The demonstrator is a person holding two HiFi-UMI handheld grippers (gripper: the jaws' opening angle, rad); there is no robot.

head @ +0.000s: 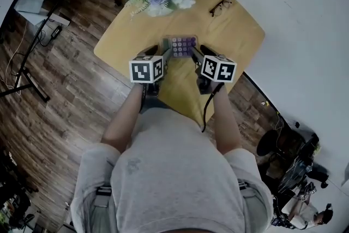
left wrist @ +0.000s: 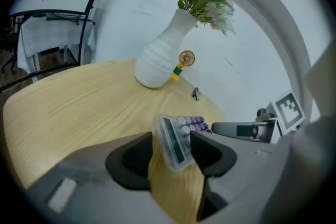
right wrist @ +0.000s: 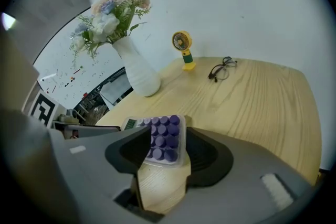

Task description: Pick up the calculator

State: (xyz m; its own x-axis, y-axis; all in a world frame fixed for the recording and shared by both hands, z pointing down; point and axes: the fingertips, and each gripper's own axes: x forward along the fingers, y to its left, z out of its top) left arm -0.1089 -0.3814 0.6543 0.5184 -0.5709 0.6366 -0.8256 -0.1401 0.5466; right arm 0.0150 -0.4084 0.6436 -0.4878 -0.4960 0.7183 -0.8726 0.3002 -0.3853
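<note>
Left claw [left wrist: 172, 140], right claw [right wrist: 167, 136] astride calculator [head: 182, 45]

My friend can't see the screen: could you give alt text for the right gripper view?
A purple-keyed calculator lies on a wooden table between the open jaws of the right gripper. Behind it are a white vase of flowers, a small yellow fan and glasses.

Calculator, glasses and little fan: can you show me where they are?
calculator [right wrist: 163, 140], right gripper view, on its purple keys.
glasses [right wrist: 222, 67], right gripper view, on the frame's middle.
fan [right wrist: 181, 40], right gripper view, on its round head.
</note>
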